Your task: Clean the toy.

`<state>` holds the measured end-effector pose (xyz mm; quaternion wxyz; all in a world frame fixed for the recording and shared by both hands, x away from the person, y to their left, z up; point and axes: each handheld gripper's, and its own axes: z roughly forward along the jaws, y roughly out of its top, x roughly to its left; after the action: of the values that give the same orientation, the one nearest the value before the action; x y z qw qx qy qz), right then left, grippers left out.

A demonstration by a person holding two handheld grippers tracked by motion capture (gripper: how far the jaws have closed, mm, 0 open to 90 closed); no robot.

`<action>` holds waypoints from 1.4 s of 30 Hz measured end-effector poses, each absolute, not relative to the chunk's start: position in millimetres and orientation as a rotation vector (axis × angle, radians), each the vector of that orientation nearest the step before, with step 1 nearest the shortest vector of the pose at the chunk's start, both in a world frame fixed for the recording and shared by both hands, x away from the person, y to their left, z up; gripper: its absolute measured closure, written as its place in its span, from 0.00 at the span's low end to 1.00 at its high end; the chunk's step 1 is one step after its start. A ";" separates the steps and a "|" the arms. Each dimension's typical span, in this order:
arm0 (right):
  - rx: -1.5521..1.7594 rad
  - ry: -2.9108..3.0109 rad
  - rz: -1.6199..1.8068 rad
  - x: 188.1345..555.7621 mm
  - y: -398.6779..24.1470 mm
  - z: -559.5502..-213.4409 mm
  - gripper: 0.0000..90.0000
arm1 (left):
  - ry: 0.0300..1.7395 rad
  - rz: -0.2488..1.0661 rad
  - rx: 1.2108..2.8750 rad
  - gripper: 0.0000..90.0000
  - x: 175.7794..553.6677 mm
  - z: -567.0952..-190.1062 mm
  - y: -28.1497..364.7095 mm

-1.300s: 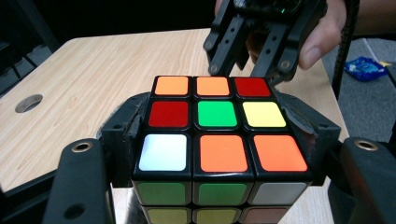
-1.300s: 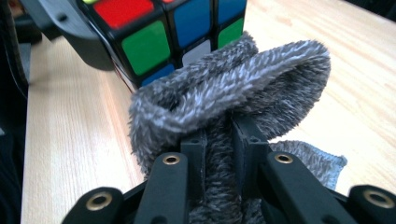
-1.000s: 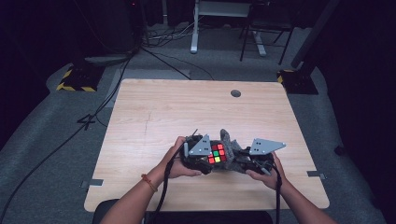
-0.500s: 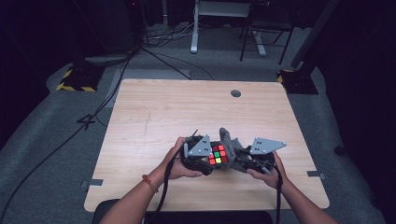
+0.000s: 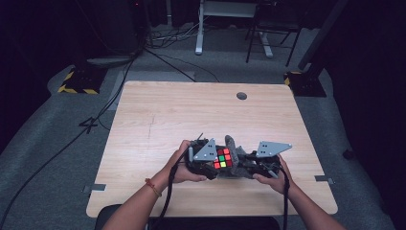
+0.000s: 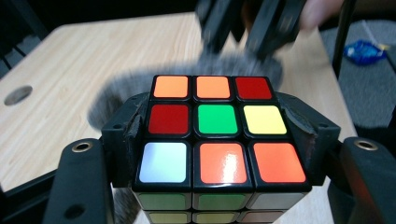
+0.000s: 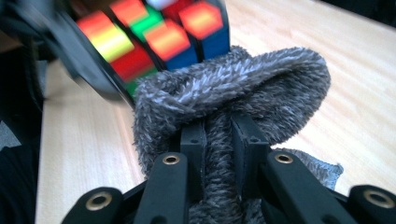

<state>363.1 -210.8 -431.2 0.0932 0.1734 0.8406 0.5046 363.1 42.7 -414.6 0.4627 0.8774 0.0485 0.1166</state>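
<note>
The left gripper (image 5: 210,160) is clenching its fingers (image 6: 123,135) on the cube (image 6: 217,135), holding it just above the desk (image 5: 158,120). The right gripper (image 5: 249,165) is pinching the grey cloth (image 7: 233,98), which is pressing against the cube's side.

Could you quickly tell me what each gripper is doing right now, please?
Left gripper: closed on the puzzle cube.
Right gripper: closed on the grey fuzzy cloth.

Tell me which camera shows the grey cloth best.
The right gripper view: the fuzzy grey cloth bunches large between the shut jaws, against the cube. The left gripper view shows a blurred grey patch behind the cube; the high view, a small strip.
</note>
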 end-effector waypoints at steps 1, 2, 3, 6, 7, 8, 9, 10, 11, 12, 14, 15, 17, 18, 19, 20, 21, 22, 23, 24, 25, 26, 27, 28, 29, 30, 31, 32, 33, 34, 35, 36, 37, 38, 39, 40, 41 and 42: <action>0.522 2.481 1.519 362.7 -212.7 -429.0 0.85 | 0.125 0.278 2.163 0.37 363.7 -416.5 41.8; 0.529 2.472 1.540 362.6 -214.3 -427.4 0.85 | 0.127 0.277 2.172 0.37 364.3 -418.0 41.2; 0.523 2.460 1.551 362.0 -215.5 -425.9 0.85 | 0.124 0.282 2.180 0.37 365.2 -419.5 40.4; 0.512 2.440 1.567 359.6 -216.7 -420.7 0.85 | 0.125 0.291 2.196 0.37 366.0 -422.4 38.4; 0.505 2.440 1.548 358.3 -215.5 -420.0 0.85 | 0.125 0.297 2.194 0.37 365.5 -422.0 38.1; 0.494 2.441 1.517 357.3 -213.9 -420.9 0.85 | 0.126 0.303 2.193 0.37 365.2 -420.6 38.5; 0.491 2.447 1.490 356.8 -212.1 -422.7 0.85 | 0.124 0.307 2.186 0.37 365.6 -419.3 39.7; 0.499 2.453 1.486 357.4 -211.3 -424.8 0.85 | 0.135 0.317 2.167 0.37 366.1 -417.7 41.6; 0.504 2.465 1.474 358.3 -210.5 -426.7 0.85 | 0.151 0.310 2.144 0.37 366.6 -416.1 43.6; 0.502 2.478 1.461 358.7 -209.4 -428.5 0.85 | 0.161 0.280 2.107 0.37 368.2 -412.7 47.2; 0.493 2.511 1.412 358.7 -204.7 -433.4 0.85 | 0.171 0.296 2.084 0.37 368.5 -408.7 50.6; 0.481 2.528 1.384 358.0 -201.8 -435.4 0.85 | 0.173 0.299 2.088 0.37 368.4 -408.2 51.0; 0.469 2.549 1.373 357.5 -198.9 -437.4 0.85 | 0.166 0.307 2.098 0.37 369.0 -408.5 52.0; 0.465 2.559 1.365 357.6 -198.3 -437.9 0.85 | 0.171 0.311 2.101 0.37 368.8 -408.8 52.1; 0.458 2.574 1.352 358.1 -198.1 -438.8 0.85 | 0.175 0.319 2.109 0.37 368.8 -408.8 52.4; 0.460 2.582 1.328 359.7 -198.8 -440.0 0.84 | 0.181 0.322 2.106 0.37 368.6 -408.9 52.8; 0.471 2.578 1.314 361.5 -200.3 -441.1 0.84 | 0.182 0.323 2.108 0.37 368.8 -408.9 53.7; 0.486 2.577 1.304 363.7 -202.6 -441.8 0.84 | 0.184 0.333 2.115 0.37 369.0 -409.1 54.7; 0.496 2.568 1.289 365.9 -205.2 -441.9 0.84 | 0.188 0.346 2.123 0.37 369.2 -409.8 55.7; 0.510 2.557 1.270 367.9 -208.3 -441.2 0.84 | 0.199 0.353 2.134 0.37 369.7 -411.3 56.7; 0.526 2.549 1.253 370.3 -211.7 -440.3 0.83 | 0.214 0.354 2.146 0.37 370.0 -413.4 58.3; 0.543 2.543 1.241 372.9 -215.5 -439.4 0.83 | 0.222 0.358 2.151 0.37 371.2 -415.6 59.9; 0.560 2.533 1.225 375.9 -219.1 -439.1 0.82 | 0.237 0.363 2.156 0.37 372.4 -418.1 61.7; 0.582 2.520 1.193 379.4 -222.7 -439.5 0.82 | 0.255 0.362 2.164 0.37 373.9 -420.9 63.6; 0.609 2.514 1.171 383.5 -226.0 -440.7 0.82 | 0.270 0.358 2.169 0.37 375.7 -424.4 65.1; 0.636 2.515 1.161 387.6 -229.5 -442.5 0.81 | 0.285 0.356 2.180 0.37 377.6 -428.2 66.4; 0.656 2.513 1.131 390.9 -232.8 -444.2 0.81 | 0.302 0.352 2.191 0.37 378.9 -432.3 66.9; 0.673 2.507 1.101 393.5 -236.1 -445.6 0.81 | 0.313 0.355 2.204 0.37 380.1 -436.0 67.4; 0.692 2.499 1.086 396.2 -239.7 -446.6 0.80 | 0.327 0.360 2.216 0.37 381.1 -439.3 67.8; 0.711 2.491 1.076 398.4 -243.0 -447.0 0.79 | 0.335 0.356 2.229 0.37 382.6 -442.1 68.3; 0.724 2.485 1.056 400.0 -246.0 -447.4 0.78 | 0.345 0.346 2.234 0.37 383.3 -444.3 68.7; 0.723 2.484 1.030 400.8 -248.2 -448.2 0.78 | 0.355 0.354 2.246 0.37 384.1 -447.3 69.4; 0.720 2.483 0.974 401.3 -251.3 -450.3 0.76 | 0.363 0.357 2.251 0.37 384.9 -449.8 70.1; 0.729 2.487 0.950 401.9 -254.4 -452.5 0.75 | 0.371 0.331 2.253 0.37 386.0 -452.7 70.8; 0.752 2.489 0.959 402.5 -258.1 -454.5 0.75 | 0.375 0.323 2.259 0.37 386.6 -455.3 71.2; 0.766 2.488 0.975 403.2 -261.2 -456.8 0.74 | 0.381 0.324 2.265 0.37 386.9 -457.8 71.3; 0.776 2.488 0.976 403.5 -262.8 -458.9 0.73 | 0.385 0.316 2.274 0.37 387.4 -459.6 71.0; 0.779 2.487 0.973 403.7 -263.1 -460.5 0.72 | 0.380 0.311 2.293 0.37 387.4 -462.1 69.7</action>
<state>403.7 -263.1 -460.5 0.1789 0.2756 0.8796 0.3442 387.4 69.7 -462.1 0.3879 0.9013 0.1492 0.1223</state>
